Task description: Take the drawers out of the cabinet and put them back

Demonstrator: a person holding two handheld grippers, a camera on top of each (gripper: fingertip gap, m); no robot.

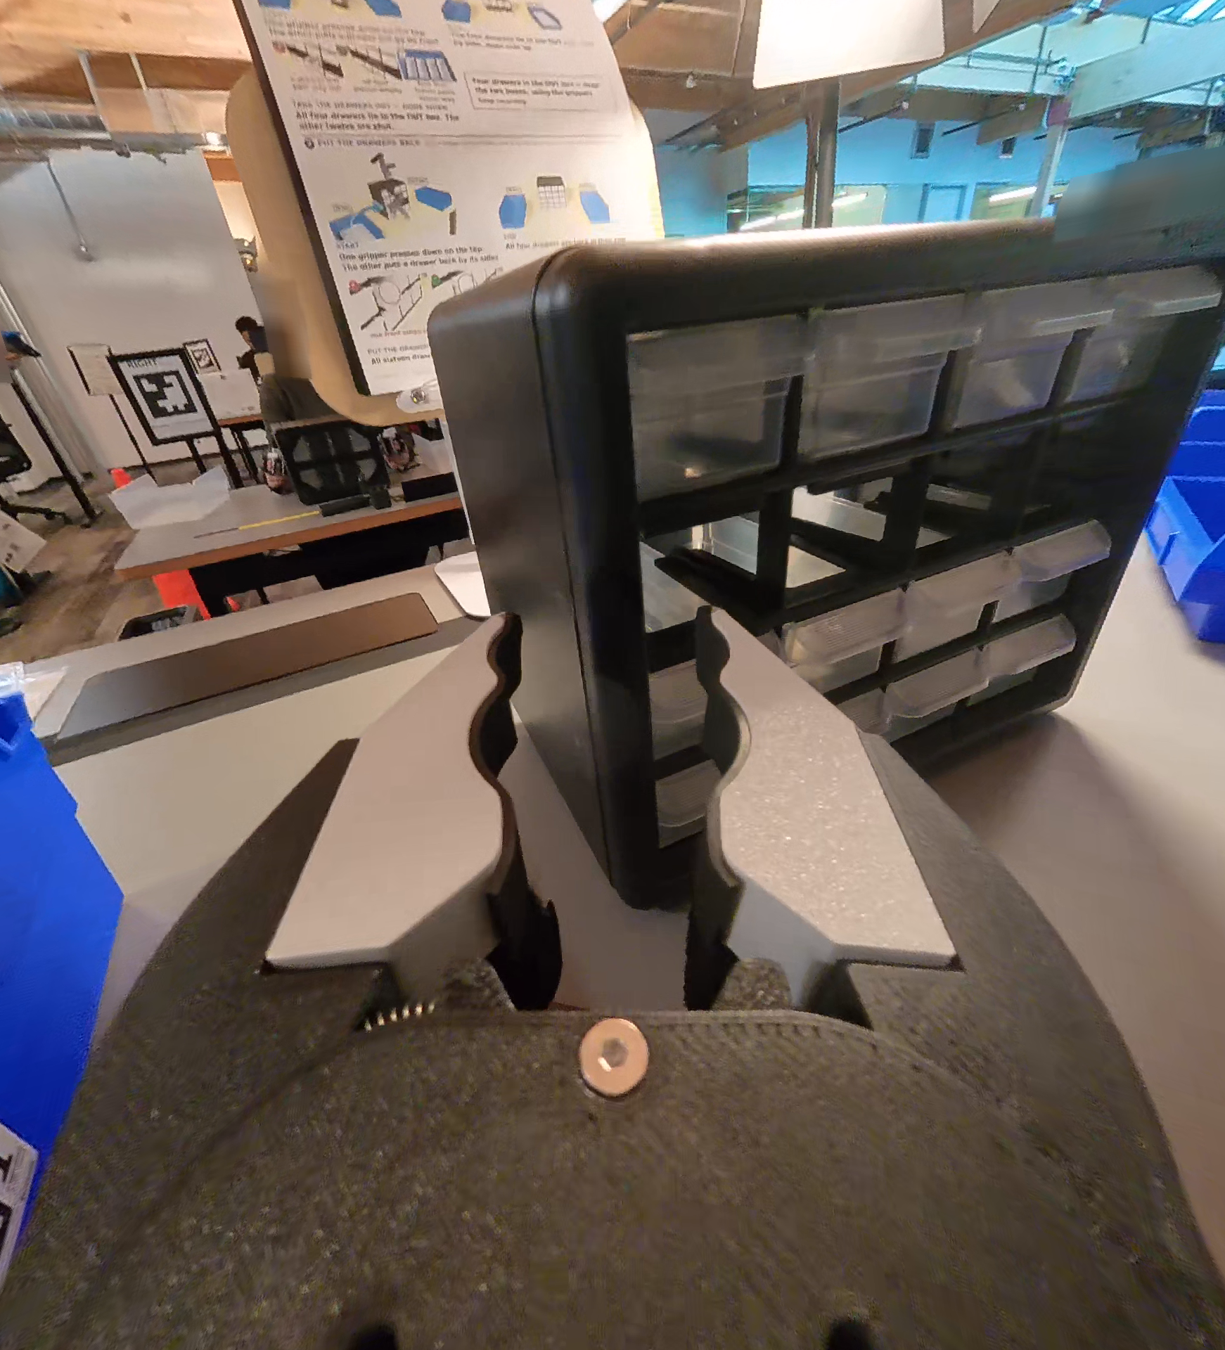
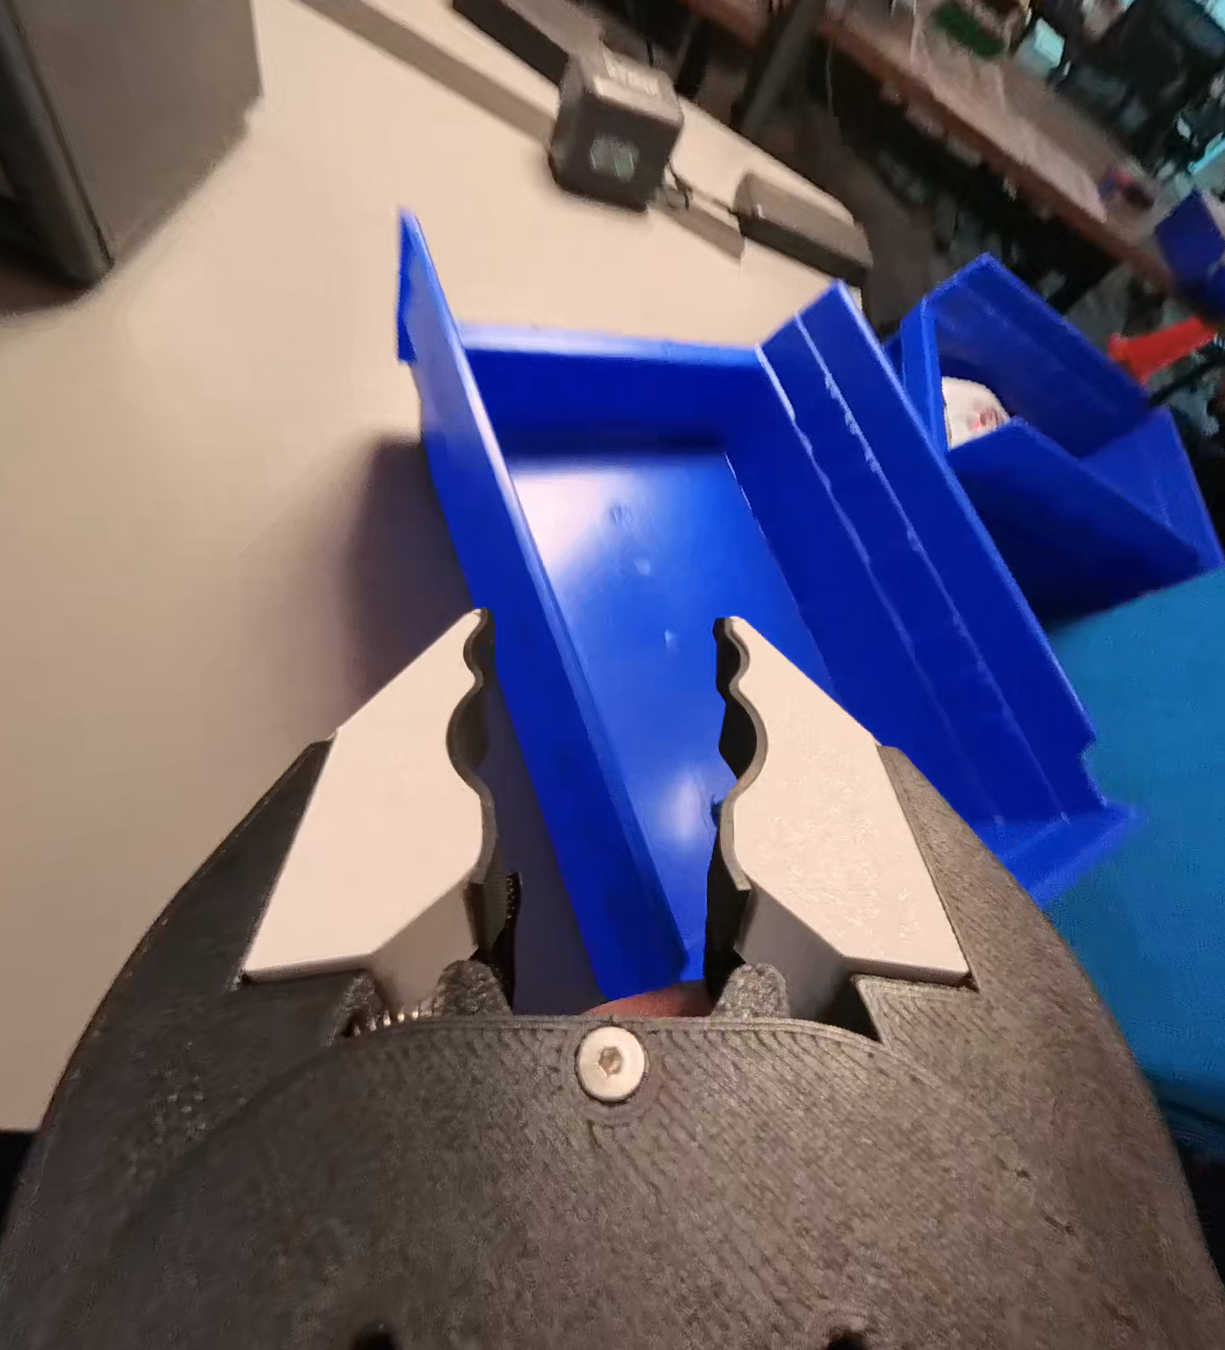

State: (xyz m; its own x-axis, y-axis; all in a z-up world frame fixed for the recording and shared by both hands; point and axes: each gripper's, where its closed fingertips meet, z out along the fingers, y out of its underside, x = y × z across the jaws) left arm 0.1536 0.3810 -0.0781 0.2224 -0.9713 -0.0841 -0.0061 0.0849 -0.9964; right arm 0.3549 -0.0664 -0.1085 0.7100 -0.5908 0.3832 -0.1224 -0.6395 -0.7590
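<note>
Pale grey tabletop (image 1: 1106,840) in an open workshop, wood ceiling and glazed wall behind.

Nearest in the left wrist view, left gripper (image 1: 609,628) with fingers moderately apart, straddling the near corner edge of the black plastic drawer cabinet (image 1: 566,511); no pad seen pressing on it, a sliver of gap showing on both sides. Cabinet upright on the tabletop, front turned rightward. Four clear plastic drawers (image 1: 872,380) across the top row; second row open and bare, four slots see-through; more clear drawers in the two lower rows, exact count unclear behind the finger. Bare tabletop to the right of the cabinet up to a blue plastic bin (image 1: 1223,526); another blue bin (image 1: 3,913) at near left. Farther back, a white instruction poster (image 1: 449,182) and other desks.

In the right wrist view, right gripper (image 2: 598,621) spread wide, nothing clamped, fingers either side of the left wall of an open blue plastic bin (image 2: 631,570). Two blue bins there, side by side; open tabletop to the left.
</note>
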